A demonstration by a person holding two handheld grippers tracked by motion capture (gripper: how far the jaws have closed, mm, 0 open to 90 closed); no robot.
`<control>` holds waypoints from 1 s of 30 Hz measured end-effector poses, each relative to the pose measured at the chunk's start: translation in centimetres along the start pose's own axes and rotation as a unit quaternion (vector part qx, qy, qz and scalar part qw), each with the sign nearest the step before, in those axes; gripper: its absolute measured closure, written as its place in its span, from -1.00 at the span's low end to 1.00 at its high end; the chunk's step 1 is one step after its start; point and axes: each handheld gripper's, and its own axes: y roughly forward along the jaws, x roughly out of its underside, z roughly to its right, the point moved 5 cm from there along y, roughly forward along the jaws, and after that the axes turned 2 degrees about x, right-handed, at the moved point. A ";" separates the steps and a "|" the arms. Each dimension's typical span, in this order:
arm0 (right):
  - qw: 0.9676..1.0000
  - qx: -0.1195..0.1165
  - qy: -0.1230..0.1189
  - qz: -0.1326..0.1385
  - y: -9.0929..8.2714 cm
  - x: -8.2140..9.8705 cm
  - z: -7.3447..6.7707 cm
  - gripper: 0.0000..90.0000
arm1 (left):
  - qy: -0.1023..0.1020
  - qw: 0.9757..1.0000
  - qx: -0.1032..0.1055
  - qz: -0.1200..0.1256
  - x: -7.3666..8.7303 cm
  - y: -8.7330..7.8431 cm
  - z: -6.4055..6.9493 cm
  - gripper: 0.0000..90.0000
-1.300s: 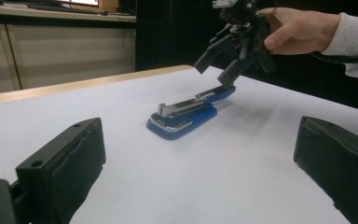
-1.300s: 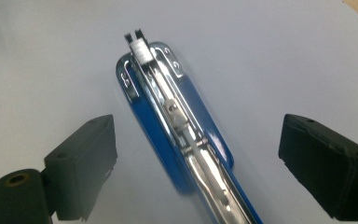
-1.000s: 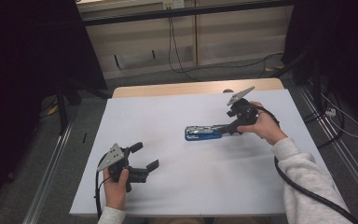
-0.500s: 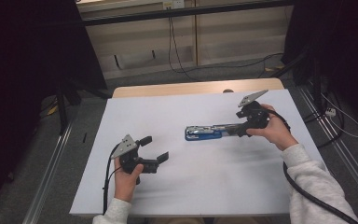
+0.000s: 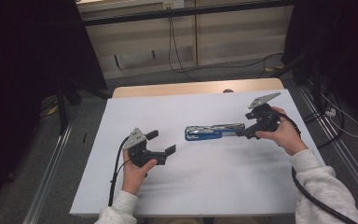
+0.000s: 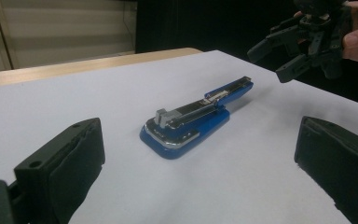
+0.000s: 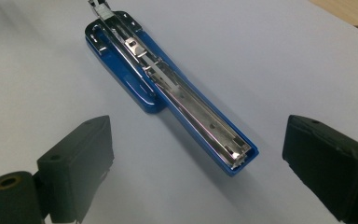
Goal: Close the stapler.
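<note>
A blue and chrome stapler (image 5: 212,132) lies flat on the white table top (image 5: 205,182), lengthwise left to right. My right gripper (image 5: 241,131) is open at the stapler's right end. In the right gripper view the narrow end of the stapler (image 7: 168,79) reaches in between the spread jaws of the right gripper (image 7: 203,158) without touching them. My left gripper (image 5: 161,142) is open and empty, to the left of the stapler and nearer the front. The left gripper view faces the stapler (image 6: 191,123) between the jaws of the left gripper (image 6: 200,158), with the right gripper (image 6: 284,51) beyond.
A wooden strip (image 5: 191,88) shows at the table's far edge. Cables (image 5: 177,51) lie on the floor behind it, and dark curtains (image 5: 28,70) hang at both sides. Metal rails (image 5: 51,177) run along the table's flanks.
My left gripper has moved forward and right, towards the stapler. My right gripper has drawn back to the right along the stapler's end. The stapler has stayed put.
</note>
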 end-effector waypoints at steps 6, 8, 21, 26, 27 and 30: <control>1.000 0.004 0.011 0.010 -0.5 0.6 0.2 -0.81 | 0.010 1.000 -0.004 -0.019 -0.2 1.1 0.2 -0.96; 1.000 0.013 0.009 0.006 -0.6 0.9 0.4 -0.81 | 0.013 1.000 -0.011 -0.023 -0.1 1.5 0.1 -0.95; 0.999 0.034 0.028 0.020 -1.6 2.4 1.2 -0.77 | 0.002 0.999 -0.028 -0.045 0.0 4.1 -1.0 -0.84; 0.998 0.044 0.029 0.015 -1.7 2.8 1.4 -0.64 | -0.002 0.997 -0.041 -0.058 0.1 4.6 -1.7 -0.64; 0.999 0.042 0.031 0.014 -1.7 2.9 1.4 -0.61 | -0.001 0.997 -0.044 -0.060 0.1 4.7 -1.8 -0.62; 0.998 0.045 0.033 0.010 -1.8 3.0 1.6 -0.44 | 0.004 0.995 -0.059 -0.077 0.3 5.0 -2.2 -0.35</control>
